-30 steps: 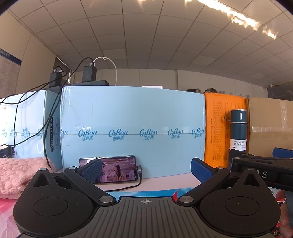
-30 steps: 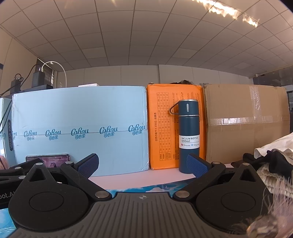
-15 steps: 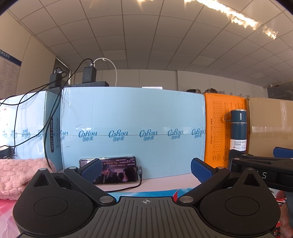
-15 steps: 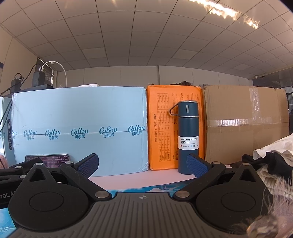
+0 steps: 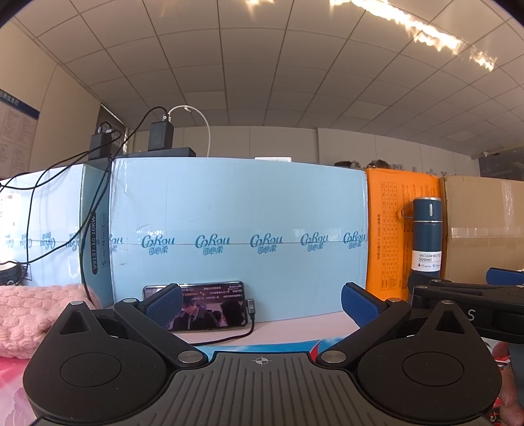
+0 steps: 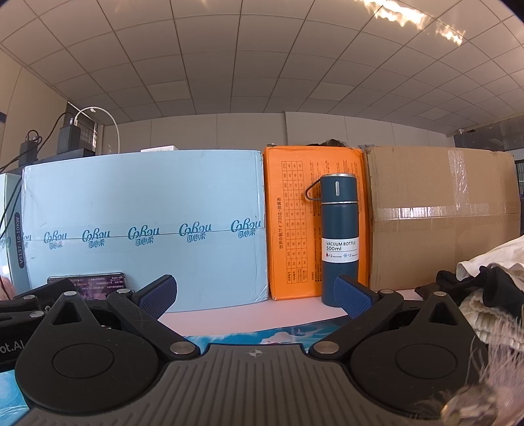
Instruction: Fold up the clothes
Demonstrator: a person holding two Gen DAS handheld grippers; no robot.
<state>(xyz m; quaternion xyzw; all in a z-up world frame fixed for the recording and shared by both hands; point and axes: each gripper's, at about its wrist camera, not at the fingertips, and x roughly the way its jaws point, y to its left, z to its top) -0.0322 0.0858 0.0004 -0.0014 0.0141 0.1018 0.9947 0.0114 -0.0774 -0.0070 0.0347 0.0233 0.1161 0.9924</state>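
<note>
On my left wrist view, the left claw (image 5: 260, 303) sits spread wide, nothing between its blue pads. A pink knit garment (image 5: 29, 314) lies heaped on the desk (image 5: 294, 327) at far left, beside a phone (image 5: 204, 304) (screen lit) leaning on the light blue box (image 5: 239, 229).

On my right wrist view, the right claw (image 6: 255, 296) is equally wide and empty. Crumpled clothes (image 6: 484, 295) lie at far right, near the vacuum bottle (image 6: 339, 239).

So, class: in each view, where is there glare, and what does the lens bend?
Left wrist view: ceiling light blown out top right; pale blue box top edge bows. Right wrist view: same glare top right; cardboard box curves at the edge.
</note>
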